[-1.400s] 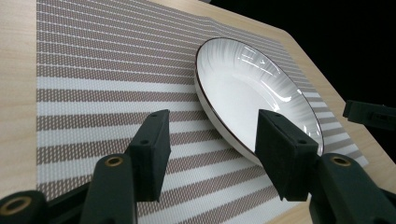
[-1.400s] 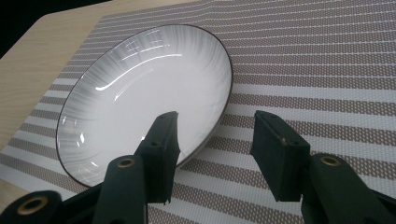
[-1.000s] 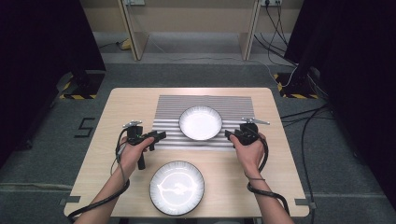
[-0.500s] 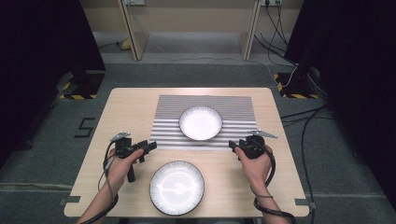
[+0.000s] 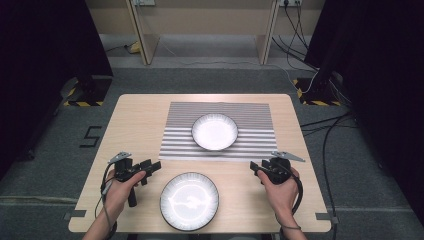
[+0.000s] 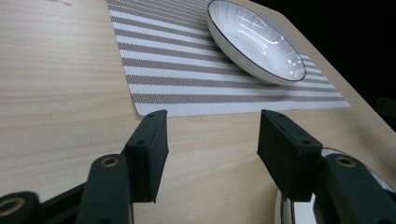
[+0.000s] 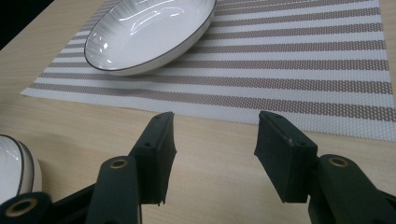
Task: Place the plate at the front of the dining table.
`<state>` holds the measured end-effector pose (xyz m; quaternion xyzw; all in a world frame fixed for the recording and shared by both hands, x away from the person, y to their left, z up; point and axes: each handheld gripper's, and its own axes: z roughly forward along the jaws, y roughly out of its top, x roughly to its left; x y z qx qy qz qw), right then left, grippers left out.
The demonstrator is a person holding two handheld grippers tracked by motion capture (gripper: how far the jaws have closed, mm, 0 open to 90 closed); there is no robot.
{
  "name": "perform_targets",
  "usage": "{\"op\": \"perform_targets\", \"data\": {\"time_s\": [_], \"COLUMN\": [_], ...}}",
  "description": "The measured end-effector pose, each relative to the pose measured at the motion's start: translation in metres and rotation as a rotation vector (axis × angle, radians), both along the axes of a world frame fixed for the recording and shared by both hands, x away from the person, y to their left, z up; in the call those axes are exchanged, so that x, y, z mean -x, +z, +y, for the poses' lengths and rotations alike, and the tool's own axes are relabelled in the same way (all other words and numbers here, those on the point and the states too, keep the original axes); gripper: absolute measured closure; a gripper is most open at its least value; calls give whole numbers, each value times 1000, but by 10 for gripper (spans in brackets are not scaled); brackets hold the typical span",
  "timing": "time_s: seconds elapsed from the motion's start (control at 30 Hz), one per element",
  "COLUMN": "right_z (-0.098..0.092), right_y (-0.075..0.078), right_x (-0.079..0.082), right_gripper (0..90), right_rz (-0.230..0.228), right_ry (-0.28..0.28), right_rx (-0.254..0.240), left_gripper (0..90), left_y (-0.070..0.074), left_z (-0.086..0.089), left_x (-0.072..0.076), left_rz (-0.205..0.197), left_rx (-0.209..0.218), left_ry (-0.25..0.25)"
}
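Note:
A white bowl [image 5: 215, 131] with a dark rim sits on a striped placemat [image 5: 250, 112] in the middle of the table. A second white dish [image 5: 189, 201] lies near the front edge. My left gripper [image 5: 155, 167] stands open just left of that dish, with nothing between its fingers. Right of the dish, my right gripper [image 5: 255, 170] is open; its jaws have just been opening and hold nothing. In the left gripper view the gripper [image 6: 210, 154] faces the placemat's near edge and the bowl [image 6: 254, 39]. The right gripper [image 7: 215, 154] also faces the bowl [image 7: 149, 30].
The wooden table [image 5: 140, 115] stands on grey floor, with bare wood on both sides of the placemat. Dark curtains flank the room and cables [image 5: 320, 125] trail on the floor at right. A desk's legs [image 5: 142, 40] stand behind.
Both hands have drawn back from the sides of the bowl on the placemat toward the table's front edge, and now flank the front dish.

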<state>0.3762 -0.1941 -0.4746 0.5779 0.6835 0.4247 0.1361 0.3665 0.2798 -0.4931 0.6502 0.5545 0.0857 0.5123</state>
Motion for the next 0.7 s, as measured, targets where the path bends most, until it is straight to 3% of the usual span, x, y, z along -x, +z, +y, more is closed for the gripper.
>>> {"op": "perform_targets", "data": {"time_s": [0.7], "right_z": [-32], "right_y": [-15], "right_x": [36], "right_gripper": [471], "right_rz": [0], "right_ry": [-38], "right_rx": [1], "left_gripper": [421], "left_y": [-10], "left_z": [17], "left_x": [26], "left_rz": [8], "left_rx": [-21], "left_ry": [6]}}
